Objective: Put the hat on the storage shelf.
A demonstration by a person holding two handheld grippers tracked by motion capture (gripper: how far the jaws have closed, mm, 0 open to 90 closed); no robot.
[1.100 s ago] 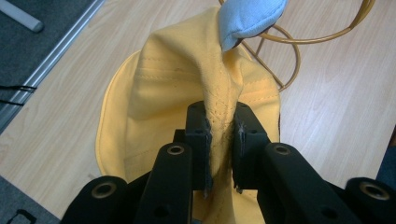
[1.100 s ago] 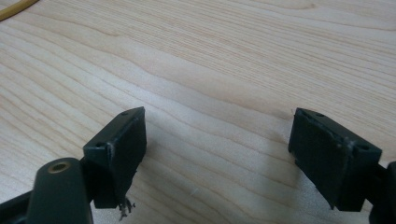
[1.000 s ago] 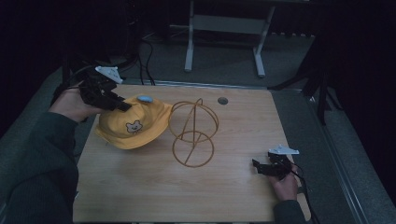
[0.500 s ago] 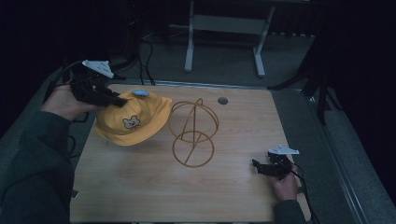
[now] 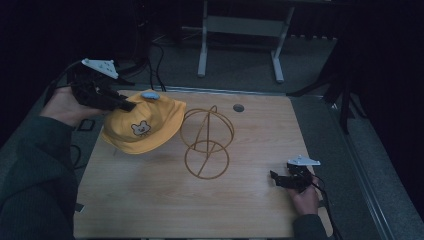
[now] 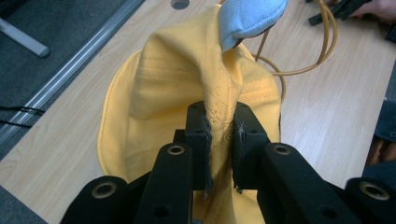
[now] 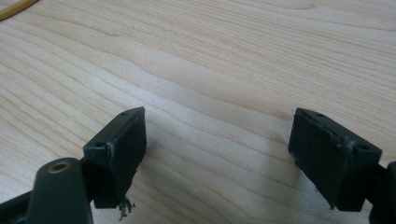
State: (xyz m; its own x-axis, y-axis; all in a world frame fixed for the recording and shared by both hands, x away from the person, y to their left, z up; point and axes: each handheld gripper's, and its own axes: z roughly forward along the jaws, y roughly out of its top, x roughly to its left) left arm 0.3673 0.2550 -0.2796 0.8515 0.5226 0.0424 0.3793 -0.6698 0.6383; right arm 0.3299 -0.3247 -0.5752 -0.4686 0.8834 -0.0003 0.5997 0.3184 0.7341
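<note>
We note left gripper clamped on yellow hat beside wire stand; right gripper jaws apart over table.

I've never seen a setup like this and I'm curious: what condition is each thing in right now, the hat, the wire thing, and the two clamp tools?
Yellow hat: pinched by a fold of its fabric, lifted at the left side of the table.
Wire stand: upright on the table, bare, untouched.
Left gripper: shut on the hat.
Right gripper: open, holding nothing, low over the wood.
</note>
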